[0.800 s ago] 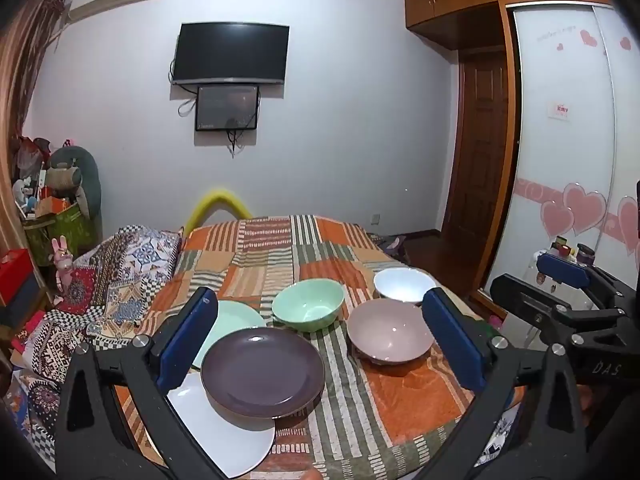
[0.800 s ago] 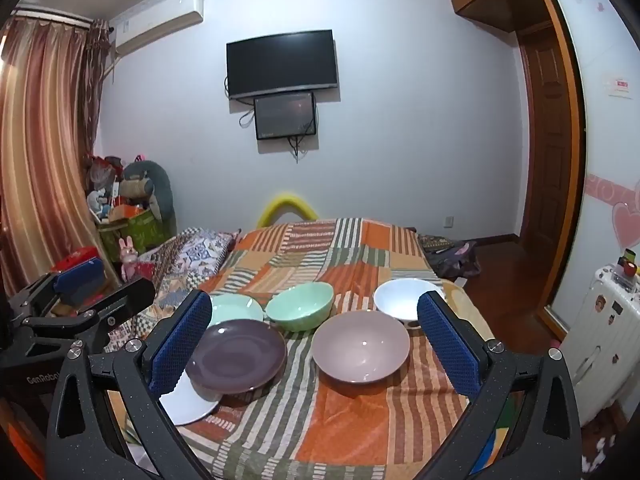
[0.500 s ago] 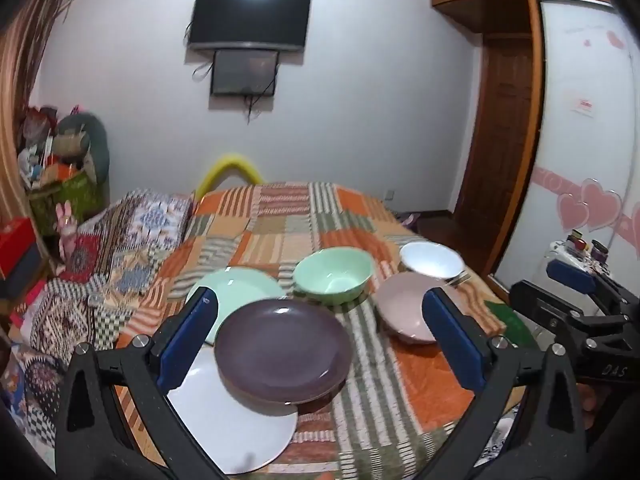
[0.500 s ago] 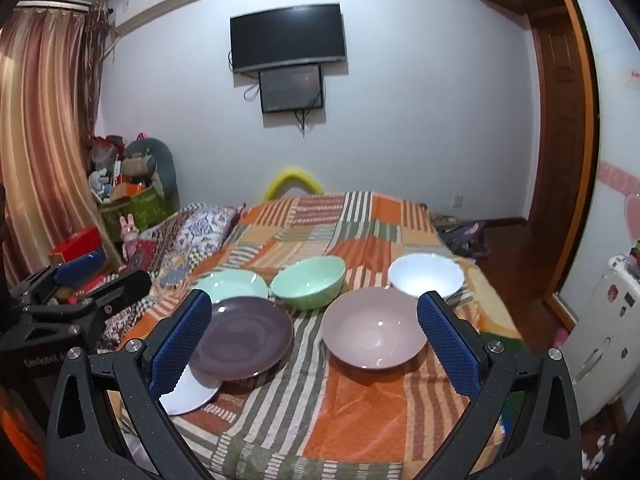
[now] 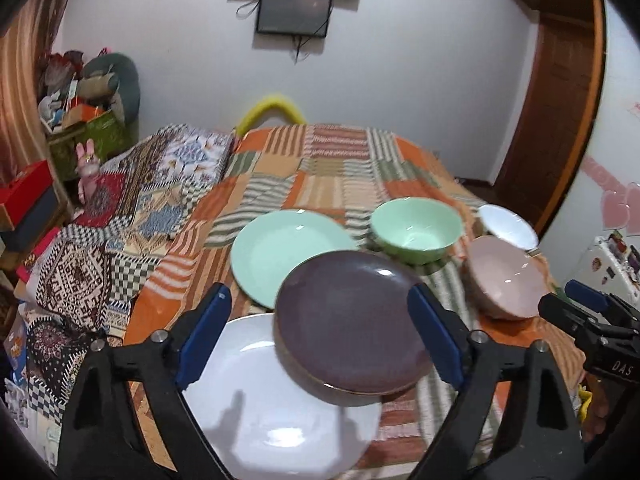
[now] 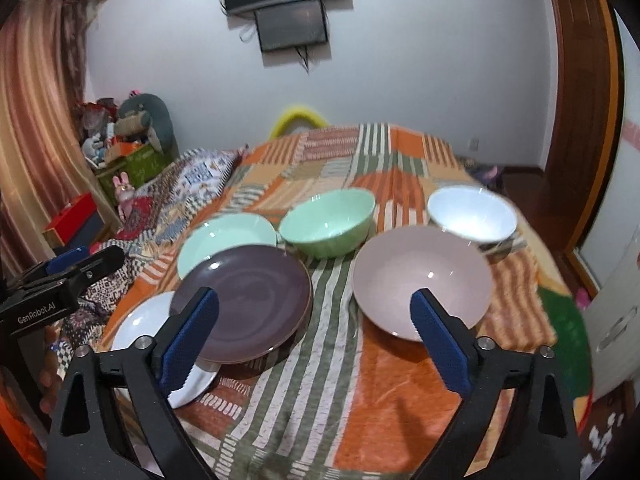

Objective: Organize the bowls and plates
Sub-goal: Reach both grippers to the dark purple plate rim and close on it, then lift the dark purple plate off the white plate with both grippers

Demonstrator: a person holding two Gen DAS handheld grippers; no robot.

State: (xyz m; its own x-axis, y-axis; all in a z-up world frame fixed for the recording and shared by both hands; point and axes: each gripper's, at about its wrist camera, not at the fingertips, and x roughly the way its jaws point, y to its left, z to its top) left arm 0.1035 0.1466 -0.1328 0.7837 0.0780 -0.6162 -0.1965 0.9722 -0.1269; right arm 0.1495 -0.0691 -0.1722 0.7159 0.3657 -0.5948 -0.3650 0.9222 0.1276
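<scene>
Left tongs (image 5: 320, 338): spread wide, gripping nothing, poised above the near left part of the bed, blue pads either side of the purple plate as seen from the left wrist. Right tongs (image 6: 316, 336): likewise wide and empty, over the near edge of the bed, pads framing the striped cloth between the purple plate and the pink bowl. Purple plate (image 5: 352, 322): dark, glossy, resting partly on the white plate and overlapping the rim of the green plate. White plate (image 5: 276, 400): flat, at the near left corner of the bed, its near rim close to the edge. Green plate (image 5: 280, 250): pale mint, farther in, just beyond the purple plate. Green bowl (image 6: 327, 224): upright, just beside the green plate toward the bed's middle. Pink bowl (image 6: 420, 278): upright, toward the near right side, apart from the purple plate. White bowl (image 6: 472, 214): upright, behind the pink bowl near the right edge, appearing to sit on something dark that cannot be identified. Bed (image 6: 392, 392): covered with an orange, green and cream striped patchwork spread; patterned pillows (image 5: 120, 236) along its left edge.
</scene>
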